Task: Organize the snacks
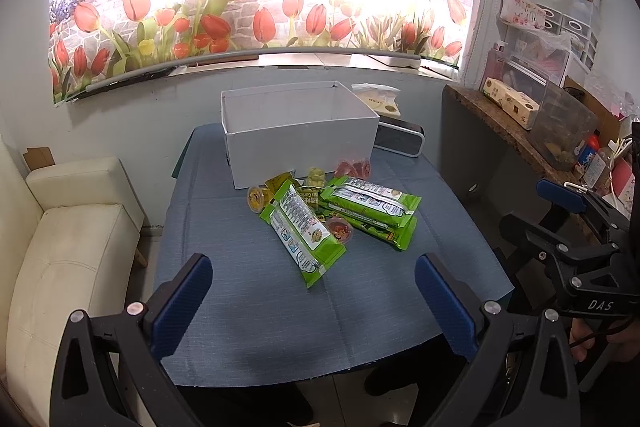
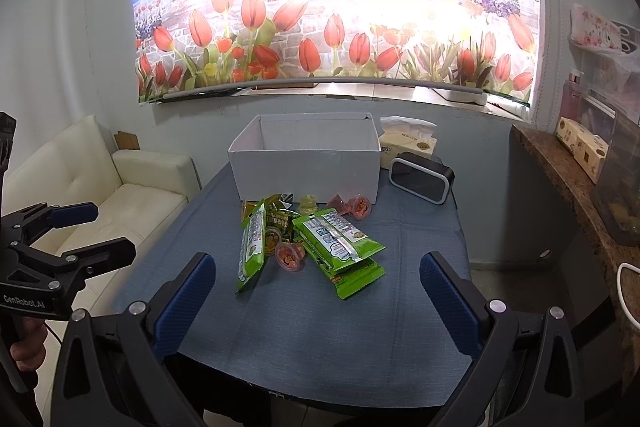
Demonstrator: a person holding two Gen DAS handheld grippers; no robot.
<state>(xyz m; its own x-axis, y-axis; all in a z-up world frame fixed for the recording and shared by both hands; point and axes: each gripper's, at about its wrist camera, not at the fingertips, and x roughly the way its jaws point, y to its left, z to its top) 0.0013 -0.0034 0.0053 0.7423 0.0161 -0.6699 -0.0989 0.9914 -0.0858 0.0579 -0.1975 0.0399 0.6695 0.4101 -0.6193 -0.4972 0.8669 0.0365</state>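
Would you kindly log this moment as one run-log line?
left gripper: open, empty | right gripper: open, empty | snacks: piled on table | white box: behind pile, no snacks visible inside

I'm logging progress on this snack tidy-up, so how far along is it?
Nothing looks done: the white box shows no snacks in the part of its inside that is visible. Nothing is in hand: the left gripper and right gripper are both open above the blue tablecloth. All is left: the green packets and jelly cups lie piled before the box.
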